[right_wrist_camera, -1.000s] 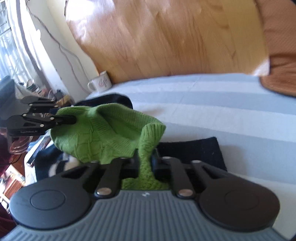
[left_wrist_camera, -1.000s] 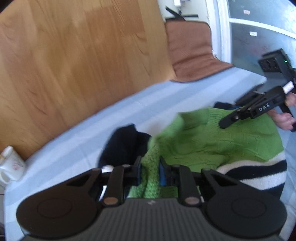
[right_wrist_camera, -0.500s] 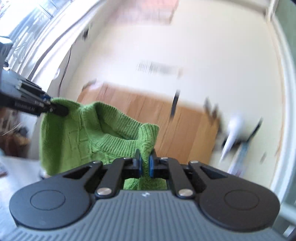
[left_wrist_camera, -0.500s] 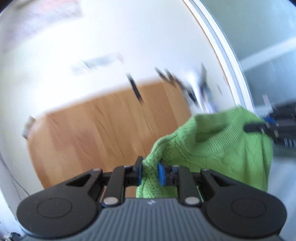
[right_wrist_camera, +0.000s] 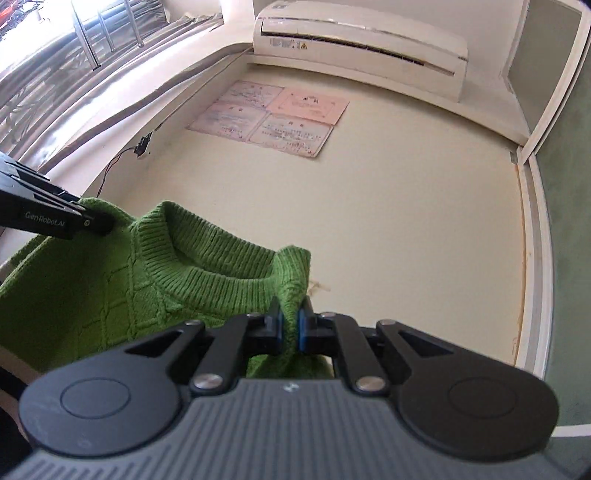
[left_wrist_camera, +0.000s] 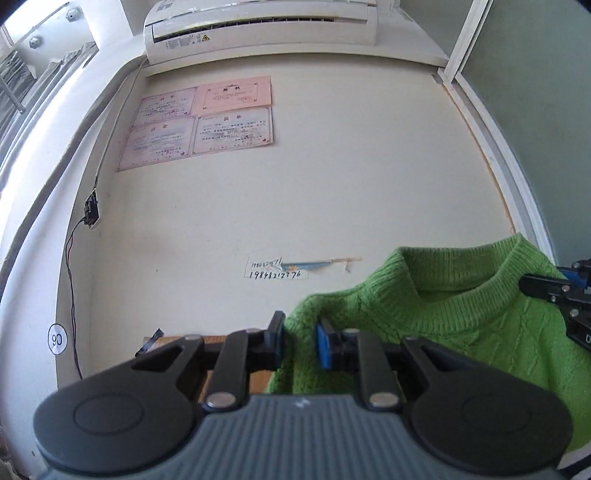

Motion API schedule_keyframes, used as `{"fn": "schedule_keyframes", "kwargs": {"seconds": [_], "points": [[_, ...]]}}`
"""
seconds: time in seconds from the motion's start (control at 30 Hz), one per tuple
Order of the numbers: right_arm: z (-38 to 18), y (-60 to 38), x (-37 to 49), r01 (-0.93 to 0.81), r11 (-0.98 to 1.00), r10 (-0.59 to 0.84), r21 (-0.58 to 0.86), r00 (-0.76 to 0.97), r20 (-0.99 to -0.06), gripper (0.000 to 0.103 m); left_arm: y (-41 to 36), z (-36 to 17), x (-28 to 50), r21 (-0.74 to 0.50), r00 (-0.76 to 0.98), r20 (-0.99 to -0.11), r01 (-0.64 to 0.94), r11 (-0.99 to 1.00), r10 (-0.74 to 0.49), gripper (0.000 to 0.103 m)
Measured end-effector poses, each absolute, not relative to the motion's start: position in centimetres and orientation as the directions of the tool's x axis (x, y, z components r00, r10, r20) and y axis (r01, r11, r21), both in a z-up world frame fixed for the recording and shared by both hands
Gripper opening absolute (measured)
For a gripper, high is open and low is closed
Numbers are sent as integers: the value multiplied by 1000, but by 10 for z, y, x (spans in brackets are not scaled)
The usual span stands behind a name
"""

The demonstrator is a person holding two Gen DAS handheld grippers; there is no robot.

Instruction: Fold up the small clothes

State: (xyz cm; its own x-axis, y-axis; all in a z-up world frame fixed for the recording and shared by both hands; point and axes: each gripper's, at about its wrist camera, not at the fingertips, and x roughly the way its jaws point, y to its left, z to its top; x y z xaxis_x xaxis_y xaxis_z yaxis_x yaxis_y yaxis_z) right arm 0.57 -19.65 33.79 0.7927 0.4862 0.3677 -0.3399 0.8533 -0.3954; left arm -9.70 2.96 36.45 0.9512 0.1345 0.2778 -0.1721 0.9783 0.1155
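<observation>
A green knit sweater (left_wrist_camera: 461, 325) hangs in the air between my two grippers, its ribbed collar facing up. My left gripper (left_wrist_camera: 300, 345) is shut on one shoulder of it. My right gripper (right_wrist_camera: 290, 325) is shut on the other shoulder; the sweater (right_wrist_camera: 122, 288) spreads to the left there. Each view shows the other gripper pinching the far shoulder: the right one at the right edge of the left wrist view (left_wrist_camera: 554, 291), the left one at the left edge of the right wrist view (right_wrist_camera: 55, 218). The sweater's lower part is hidden below the gripper bodies.
Both cameras look up at a cream wall with pink certificates (left_wrist_camera: 199, 122) and an air conditioner (left_wrist_camera: 258, 29) above. A cable and socket (left_wrist_camera: 90, 214) run down the left. A window with bars (right_wrist_camera: 74, 48) is at upper left.
Both grippers have lifted the sweater from the bed high into the air. The views have swung up from the bed and wooden headboard to the wall and air conditioner.
</observation>
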Motion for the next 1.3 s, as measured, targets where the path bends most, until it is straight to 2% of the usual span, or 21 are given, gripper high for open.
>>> {"fn": "schedule_keyframes", "kwargs": {"seconds": [0.13, 0.23, 0.3, 0.33, 0.37, 0.43, 0.47, 0.53, 0.57, 0.63, 0.73, 0.77, 0.87, 0.9, 0.97, 1.03, 1.07, 1.1, 1.23, 1.3], "points": [[295, -186, 51, -388, 850, 485, -357, 841, 239, 11, 29, 334, -46, 165, 971, 166, -196, 967, 169, 17], [240, -167, 105, -390, 856, 448, -339, 888, 108, 11, 22, 290, 5, 243, 977, 67, -212, 947, 202, 17], [193, -152, 148, -391, 863, 412, -321, 911, -2, 12, 19, 254, 47, 286, 973, -11, -217, 933, 230, 22], [168, -143, 172, -385, 868, 384, -314, 921, -67, 12, 15, 228, 70, 289, 967, -68, -215, 933, 244, 22], [141, -136, 197, -393, 868, 361, -304, 919, -157, 17, 15, 202, 97, 289, 958, -141, -203, 936, 251, 26], [89, -131, 238, -399, 878, 300, -266, 890, -344, 21, 17, 145, 147, 281, 903, -324, -194, 940, 283, 26], [69, -136, 250, -391, 891, 276, -231, 870, -409, 21, 20, 115, 164, 262, 853, -428, -198, 945, 297, 26], [41, -160, 255, -396, 908, 284, -135, 820, -496, 21, 35, 68, 179, 154, 765, -595, -193, 969, 247, 22], [34, -174, 251, -405, 911, 307, -84, 798, -519, 24, 44, 53, 176, 101, 751, -627, -185, 978, 207, 22], [27, -200, 241, -417, 909, 350, 10, 751, -560, 25, 56, 36, 161, 80, 756, -624, -189, 979, 197, 24], [19, -231, 220, -430, 888, 435, 163, 670, -602, 41, 71, 24, 131, 87, 774, -597, -198, 976, 210, 26], [20, -235, 215, -436, 880, 455, 191, 650, -609, 48, 79, 23, 122, 82, 776, -594, -205, 975, 213, 30], [18, -236, 184, -471, 857, 491, 211, 620, -612, 52, 107, 29, 103, 77, 765, -600, -234, 969, 233, 46], [18, -234, 175, -487, 846, 507, 218, 608, -611, 57, 114, 28, 97, 77, 759, -607, -239, 968, 236, 49], [10, -229, 161, -496, 834, 525, 243, 575, -627, 60, 126, 32, 87, 70, 747, -627, -227, 971, 220, 52], [1, -221, 152, -520, 821, 530, 237, 538, -655, 56, 134, 30, 72, 60, 736, -650, -200, 978, 190, 57], [-2, -219, 146, -528, 820, 522, 222, 531, -667, 28, 135, 28, 66, 58, 731, -660, -183, 981, 175, 59], [-2, -219, 145, -525, 825, 513, 211, 537, -669, 18, 136, 27, 60, 59, 727, -668, -163, 985, 160, 61], [37, -253, 158, -443, 875, 472, 196, 683, -557, 17, 131, 27, 39, 64, 734, -667, -111, 992, 125, 63], [59, -275, 172, -378, 917, 387, 125, 773, -503, 17, 128, 32, 30, 55, 749, -654, -89, 995, 103, 68]]}}
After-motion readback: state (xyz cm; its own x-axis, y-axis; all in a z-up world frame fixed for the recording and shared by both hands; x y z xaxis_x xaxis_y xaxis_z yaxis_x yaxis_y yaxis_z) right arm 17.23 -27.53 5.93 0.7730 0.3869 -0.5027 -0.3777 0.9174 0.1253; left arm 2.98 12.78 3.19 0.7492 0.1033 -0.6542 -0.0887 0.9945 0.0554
